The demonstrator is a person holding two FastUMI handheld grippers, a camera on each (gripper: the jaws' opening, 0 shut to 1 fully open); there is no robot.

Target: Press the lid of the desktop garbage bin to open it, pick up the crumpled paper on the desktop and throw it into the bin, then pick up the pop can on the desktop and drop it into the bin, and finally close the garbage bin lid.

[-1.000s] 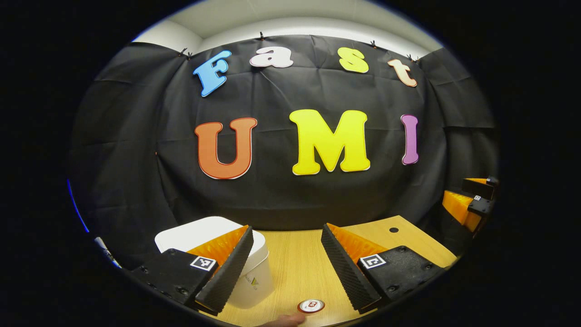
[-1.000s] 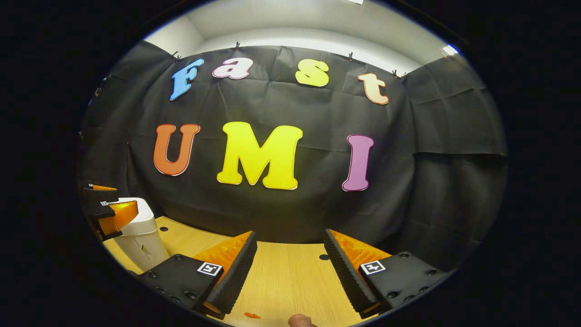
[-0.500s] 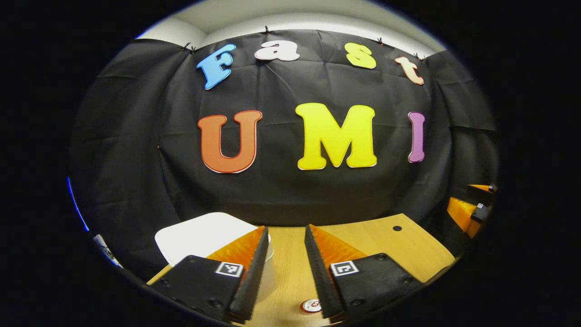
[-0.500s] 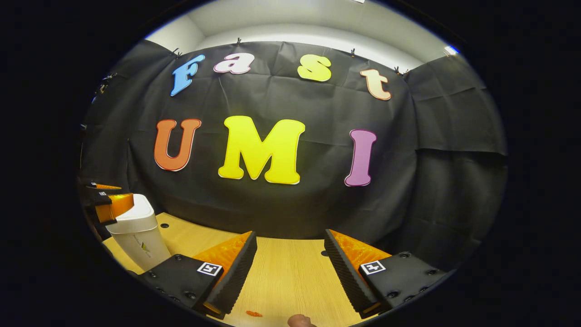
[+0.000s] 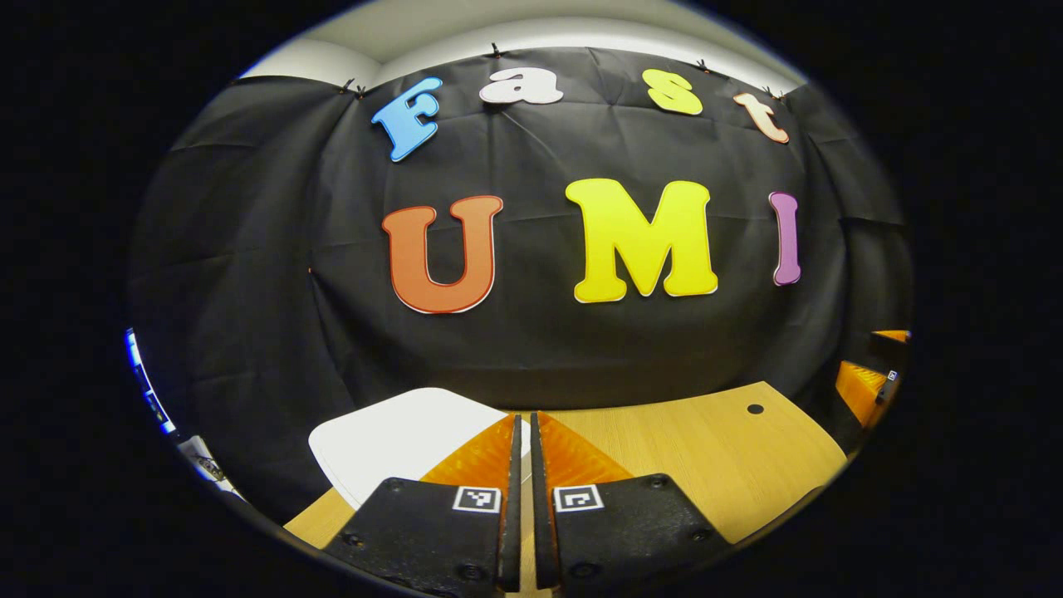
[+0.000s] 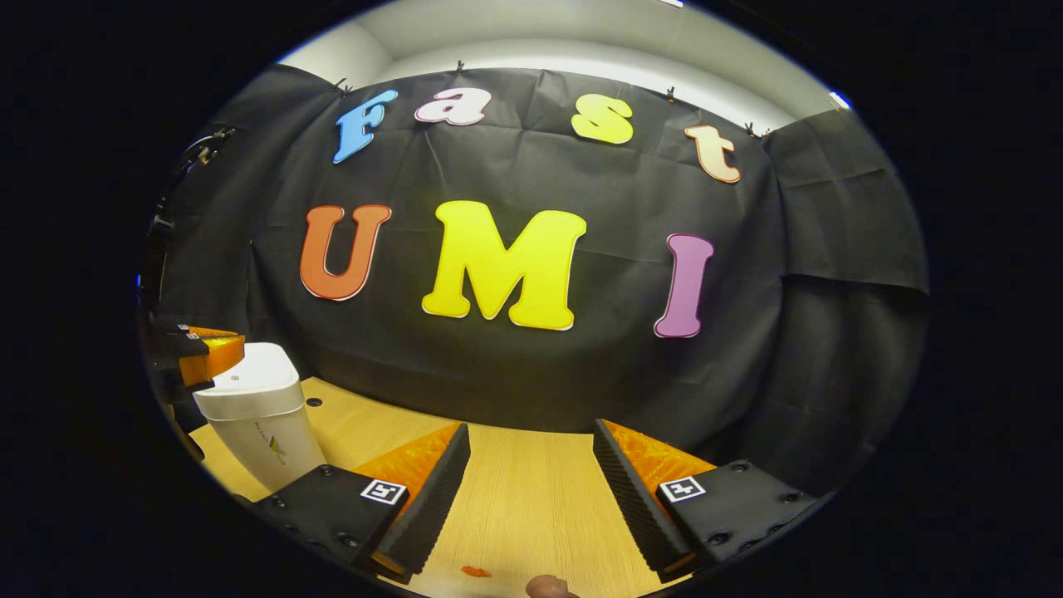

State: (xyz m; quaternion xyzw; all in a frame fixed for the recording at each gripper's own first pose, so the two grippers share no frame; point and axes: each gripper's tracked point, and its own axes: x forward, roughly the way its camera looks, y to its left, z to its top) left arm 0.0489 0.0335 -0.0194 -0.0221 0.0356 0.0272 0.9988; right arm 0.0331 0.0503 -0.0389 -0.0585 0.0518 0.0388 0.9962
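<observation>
White bin w/ lid down is sitting just beyond left gripper, fingers closed, holding nothing; right gripper is hanging open. Press closed tips squarely onto lid, pushing straight down

The bin looks like smooth white plastic, its lid matt; the desktop shows pale wood grain with a satin finish; the booth wall is creased, matt black cloth, probably non-woven.

The small logo on the white bin is too small to read.
</observation>
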